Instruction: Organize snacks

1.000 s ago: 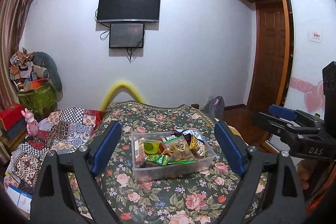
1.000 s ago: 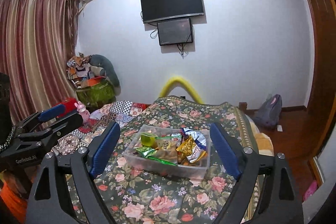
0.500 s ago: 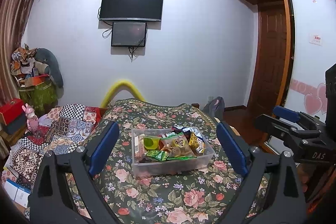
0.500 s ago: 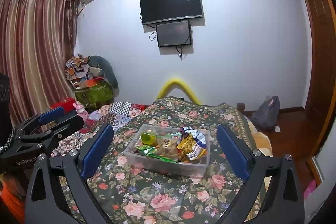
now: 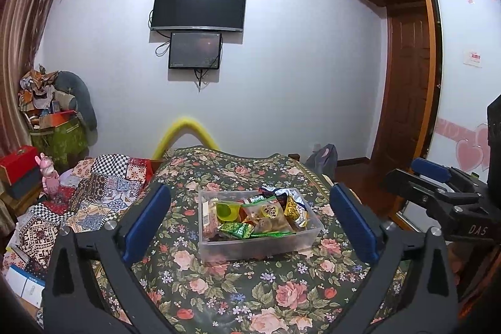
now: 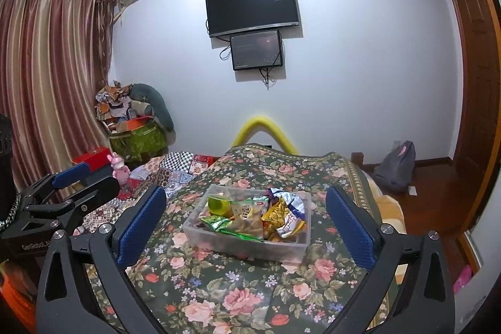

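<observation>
The clear plastic bin (image 5: 260, 227) sits on the floral bedspread (image 5: 219, 287), and every snack packet in view lies inside it: a green jelly cup (image 5: 227, 210) at the bin's left end, foil packets (image 6: 288, 216) toward its right end. No packet shows on the cloth around the bin. The left gripper (image 5: 249, 223) and right gripper (image 6: 245, 223) both stand released, wide apart and empty, short of the bin's near wall.

This arrangement fits either packets gathered in or packets awaiting sorting out. Any grasp here should take one packet by a free edge, from above, without nudging the light bin.

The bin's lower layers are hidden under the top packets. Labels are too small to read. The bedspread near the viewer is masked by the gripper frames.
</observation>
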### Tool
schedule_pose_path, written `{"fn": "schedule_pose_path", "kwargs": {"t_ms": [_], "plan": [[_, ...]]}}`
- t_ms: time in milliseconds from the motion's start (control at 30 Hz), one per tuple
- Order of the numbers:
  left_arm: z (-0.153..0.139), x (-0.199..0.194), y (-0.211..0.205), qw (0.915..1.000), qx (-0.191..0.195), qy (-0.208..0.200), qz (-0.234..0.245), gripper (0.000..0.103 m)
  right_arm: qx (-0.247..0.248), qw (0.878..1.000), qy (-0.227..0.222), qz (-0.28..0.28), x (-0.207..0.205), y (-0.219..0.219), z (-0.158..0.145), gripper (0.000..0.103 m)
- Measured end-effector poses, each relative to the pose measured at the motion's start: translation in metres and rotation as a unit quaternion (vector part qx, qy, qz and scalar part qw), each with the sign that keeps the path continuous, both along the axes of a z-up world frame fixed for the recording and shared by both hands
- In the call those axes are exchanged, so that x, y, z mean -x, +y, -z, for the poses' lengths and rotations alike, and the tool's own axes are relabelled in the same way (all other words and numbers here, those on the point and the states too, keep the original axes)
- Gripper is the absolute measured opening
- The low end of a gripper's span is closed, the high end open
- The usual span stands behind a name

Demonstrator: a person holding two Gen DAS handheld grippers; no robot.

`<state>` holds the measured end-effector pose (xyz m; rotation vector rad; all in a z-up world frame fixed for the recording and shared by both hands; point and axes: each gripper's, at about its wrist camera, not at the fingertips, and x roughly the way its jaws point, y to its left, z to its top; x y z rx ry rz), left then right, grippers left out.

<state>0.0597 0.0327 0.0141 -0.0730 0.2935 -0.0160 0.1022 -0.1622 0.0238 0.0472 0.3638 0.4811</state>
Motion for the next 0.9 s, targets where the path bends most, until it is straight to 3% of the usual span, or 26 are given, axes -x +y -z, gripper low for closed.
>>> {"fn": "schedule_pose_path", "kwargs": {"t_ms": [900], "plan": [[0.005,-0.0022,-0.002,0.9998,-0.007,0.016,0.011,0.103,0.016,1.0,0.0,0.015,0.0005,0.0002,0.0022,0.103]]}}
